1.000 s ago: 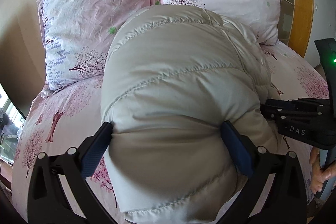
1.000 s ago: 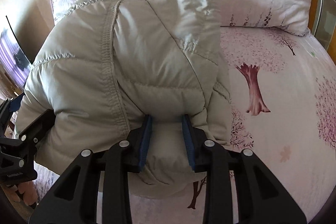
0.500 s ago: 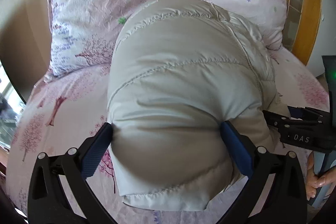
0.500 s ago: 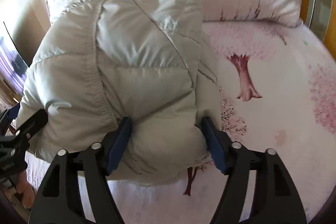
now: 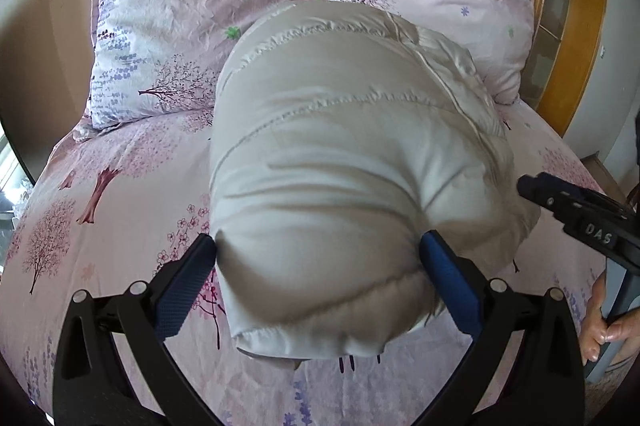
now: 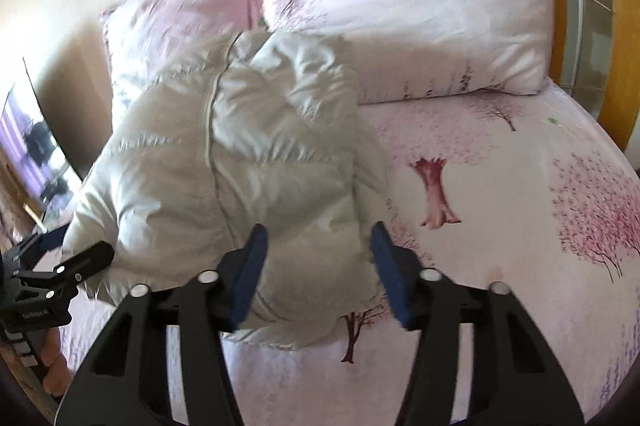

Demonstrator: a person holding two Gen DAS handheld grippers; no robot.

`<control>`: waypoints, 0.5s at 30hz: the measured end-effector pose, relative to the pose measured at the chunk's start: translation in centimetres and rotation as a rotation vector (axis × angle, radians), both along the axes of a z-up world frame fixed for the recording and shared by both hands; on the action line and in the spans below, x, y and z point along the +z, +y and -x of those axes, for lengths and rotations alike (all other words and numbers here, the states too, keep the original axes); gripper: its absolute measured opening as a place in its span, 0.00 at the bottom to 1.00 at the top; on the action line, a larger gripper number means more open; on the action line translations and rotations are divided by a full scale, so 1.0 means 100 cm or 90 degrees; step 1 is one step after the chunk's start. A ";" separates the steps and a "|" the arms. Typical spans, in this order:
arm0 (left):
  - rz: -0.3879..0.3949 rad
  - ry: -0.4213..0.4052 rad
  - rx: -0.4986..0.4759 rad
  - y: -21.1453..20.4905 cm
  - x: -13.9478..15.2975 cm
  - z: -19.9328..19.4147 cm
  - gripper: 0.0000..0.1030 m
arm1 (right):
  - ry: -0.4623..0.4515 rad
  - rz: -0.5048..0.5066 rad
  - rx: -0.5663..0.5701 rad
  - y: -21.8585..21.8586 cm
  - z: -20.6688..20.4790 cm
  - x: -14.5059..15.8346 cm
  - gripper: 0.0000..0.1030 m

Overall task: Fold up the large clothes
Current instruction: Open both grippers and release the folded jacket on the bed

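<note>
Pink tree-print bedsheet (image 5: 120, 186), two pillows (image 5: 192, 26), perhaps wooden door frame (image 5: 580, 26)

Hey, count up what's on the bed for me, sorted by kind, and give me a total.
Pillows: 2 (left pillow, right pillow)
Puffer jacket: 1 (folded puffer jacket)
Total: 3

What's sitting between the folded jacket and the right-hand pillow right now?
Only bare sheet; the right wrist view shows it between the jacket and the right-hand pillow.
</note>
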State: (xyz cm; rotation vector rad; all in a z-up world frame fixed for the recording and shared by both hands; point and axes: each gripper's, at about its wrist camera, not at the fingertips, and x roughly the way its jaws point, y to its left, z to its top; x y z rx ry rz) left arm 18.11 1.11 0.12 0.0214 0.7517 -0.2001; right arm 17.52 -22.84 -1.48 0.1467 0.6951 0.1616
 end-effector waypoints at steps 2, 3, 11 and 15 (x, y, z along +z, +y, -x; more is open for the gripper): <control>0.002 0.004 0.002 -0.002 -0.004 -0.002 0.98 | 0.047 0.017 0.008 0.004 -0.012 -0.016 0.42; -0.007 0.001 0.003 -0.005 -0.006 -0.003 0.98 | 0.062 0.018 0.012 0.005 -0.019 -0.026 0.42; -0.057 -0.082 0.039 0.007 0.023 0.025 0.98 | 0.017 -0.052 -0.001 -0.017 0.004 0.000 0.56; -0.055 -0.121 0.051 0.021 0.038 0.043 0.98 | -0.030 -0.039 -0.021 -0.022 0.023 0.016 0.76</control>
